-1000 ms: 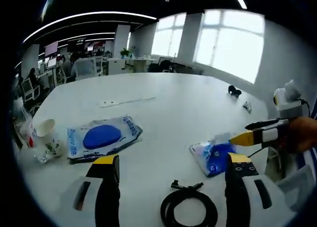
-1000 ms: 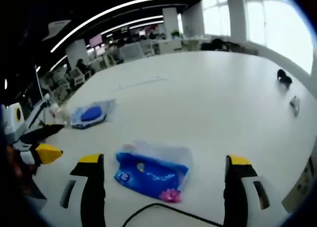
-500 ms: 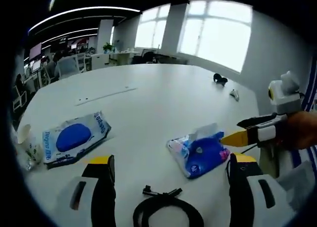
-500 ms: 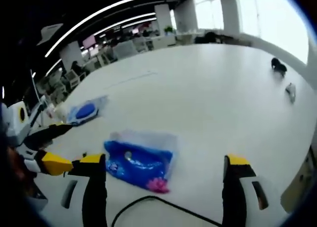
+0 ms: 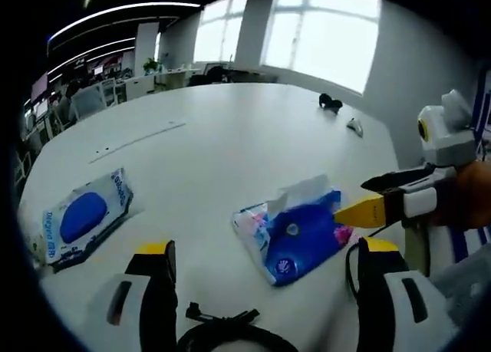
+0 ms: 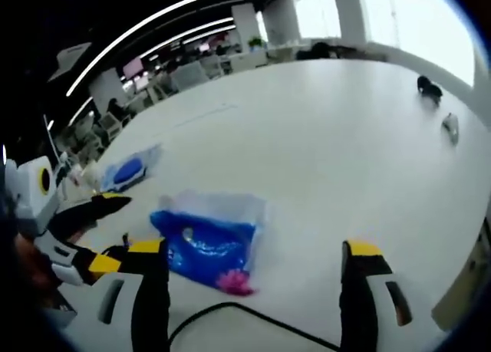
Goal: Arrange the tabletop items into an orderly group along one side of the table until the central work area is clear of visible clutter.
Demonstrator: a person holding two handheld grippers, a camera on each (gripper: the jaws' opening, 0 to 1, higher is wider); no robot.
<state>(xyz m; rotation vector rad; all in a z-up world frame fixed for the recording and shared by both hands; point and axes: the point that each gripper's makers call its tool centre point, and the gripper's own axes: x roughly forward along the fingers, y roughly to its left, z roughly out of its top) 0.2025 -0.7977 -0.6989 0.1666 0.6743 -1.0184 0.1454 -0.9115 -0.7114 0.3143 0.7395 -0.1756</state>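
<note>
A wide white round-edged table [image 5: 230, 137] in an open-plan office, w/ both hand-held grippers over its near edge. Left gripper [image 5: 261, 271]: jaws apart, nothing between them, above a black coiled cable [image 5: 222, 338] lying at the table's near edge. Just beyond the jaws lies a crumpled blue plastic tissue pack [image 5: 295, 229] w/ white tissue sticking out its top. The right gripper, yellow-tipped, comes in from the right of the left gripper view, one tip just beside that pack; contact can't be told.

Right gripper view: right gripper [image 6: 253, 271] also has its jaws spread wide, holding nothing, w/ the same blue tissue pack [image 6: 207, 241] between and just ahead of them, nearer the left jaw. The black cable [image 6: 245, 321] curves across the bottom. The left gripper shows at the left edge.

Farther left on the table: a flat blue-and-white wet-wipe packet [image 5: 80, 218], well apart from the tissue pack. Far side, near the windows: a small black object [image 5: 330, 101] and a small white object [image 5: 354, 125], too small to identify.
</note>
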